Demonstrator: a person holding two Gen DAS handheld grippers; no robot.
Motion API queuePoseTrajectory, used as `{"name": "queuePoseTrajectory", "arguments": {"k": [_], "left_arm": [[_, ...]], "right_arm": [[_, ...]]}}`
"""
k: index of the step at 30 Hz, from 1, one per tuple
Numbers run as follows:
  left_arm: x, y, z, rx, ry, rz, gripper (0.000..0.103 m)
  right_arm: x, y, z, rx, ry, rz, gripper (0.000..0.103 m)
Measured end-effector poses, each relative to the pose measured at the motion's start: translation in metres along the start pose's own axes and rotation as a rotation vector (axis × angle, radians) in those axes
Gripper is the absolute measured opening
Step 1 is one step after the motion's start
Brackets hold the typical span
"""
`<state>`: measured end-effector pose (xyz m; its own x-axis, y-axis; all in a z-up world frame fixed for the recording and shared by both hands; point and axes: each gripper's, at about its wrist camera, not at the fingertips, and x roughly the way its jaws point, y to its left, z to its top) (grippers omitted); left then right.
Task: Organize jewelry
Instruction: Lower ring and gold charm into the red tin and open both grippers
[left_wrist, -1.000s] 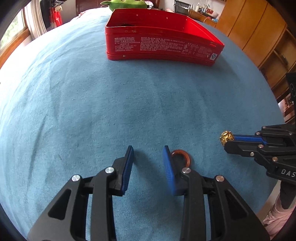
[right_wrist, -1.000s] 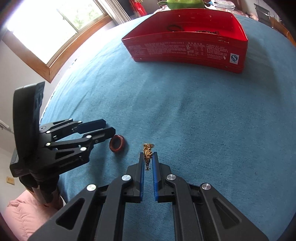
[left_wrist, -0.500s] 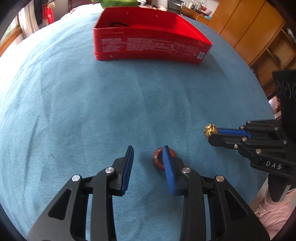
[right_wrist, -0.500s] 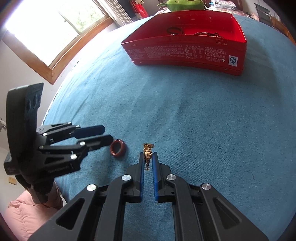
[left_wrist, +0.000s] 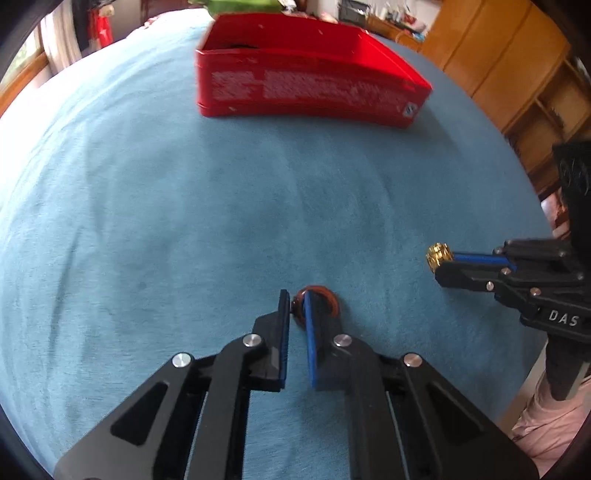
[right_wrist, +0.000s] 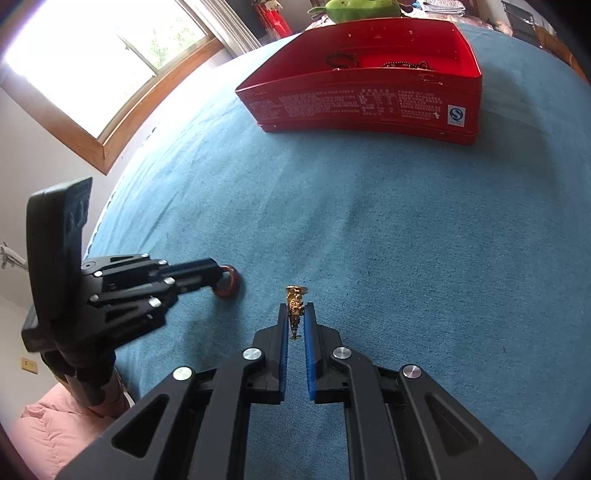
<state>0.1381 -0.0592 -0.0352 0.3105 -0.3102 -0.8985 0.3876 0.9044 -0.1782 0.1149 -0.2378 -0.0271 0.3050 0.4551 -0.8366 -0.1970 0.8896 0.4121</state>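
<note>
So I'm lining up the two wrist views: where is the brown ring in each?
Left wrist: brown ring low centre, its near rim between the left gripper fingertips.
Right wrist: ring left of centre, at that gripper's tips.
Shared landmark: red tin at the top.

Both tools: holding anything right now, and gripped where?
Left tool pinches the reddish-brown ring across one side of its band. Right tool clamps the gold ornament by its lower part; the top sticks out past the tips.

Blue-covered table (right_wrist: 406, 240), red tin (right_wrist: 369, 107) at far side, reddish ring (right_wrist: 229, 285) near front
</note>
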Motion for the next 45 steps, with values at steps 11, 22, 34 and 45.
{"name": "queuePoseTrajectory", "arguments": {"k": [11, 22, 34, 45], "left_arm": [[-0.013, 0.018, 0.000, -0.047, -0.036, 0.001, 0.006], [-0.036, 0.016, 0.029, -0.027, -0.108, -0.022, 0.006], [-0.045, 0.019, 0.143, -0.055, -0.202, -0.031, 0.006], [0.033, 0.035, 0.211, -0.114, -0.131, -0.020, 0.006]], "right_arm": [[0.015, -0.009, 0.003, 0.022, 0.026, 0.009, 0.008], [-0.030, -0.005, 0.031, -0.007, -0.096, 0.032, 0.008], [-0.057, -0.023, 0.139, 0.034, -0.239, -0.012, 0.008], [0.011, -0.071, 0.200, 0.107, -0.160, -0.043, 0.008]]}}
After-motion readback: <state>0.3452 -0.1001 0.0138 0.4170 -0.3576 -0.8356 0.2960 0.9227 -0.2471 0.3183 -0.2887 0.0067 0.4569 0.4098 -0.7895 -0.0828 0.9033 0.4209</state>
